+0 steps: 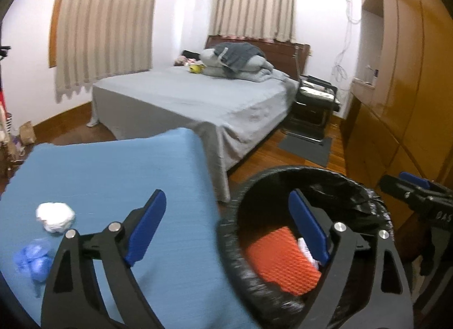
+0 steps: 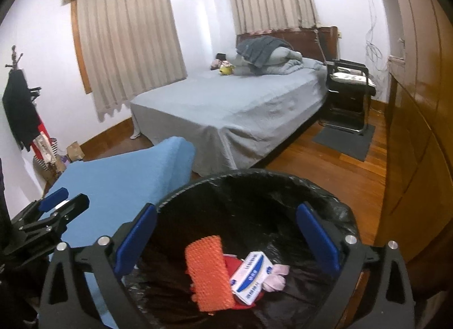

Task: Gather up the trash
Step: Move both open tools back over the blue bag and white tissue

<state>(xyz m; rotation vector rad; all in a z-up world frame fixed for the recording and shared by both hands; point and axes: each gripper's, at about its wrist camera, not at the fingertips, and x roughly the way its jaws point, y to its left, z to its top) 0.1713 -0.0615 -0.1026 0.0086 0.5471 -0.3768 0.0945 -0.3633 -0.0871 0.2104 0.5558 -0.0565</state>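
Observation:
A round bin with a black liner stands beside a blue-covered table. Inside lie an orange foam net, a white and blue carton and a pink scrap. On the table lie a crumpled white tissue and a crumpled blue glove. My left gripper is open and empty, straddling the bin's rim and the table edge. My right gripper is open and empty above the bin's mouth.
A grey bed with piled bedding stands behind. A black chair on a grey mat and a wooden wardrobe line the right. Bags and a coat rack stand at far left.

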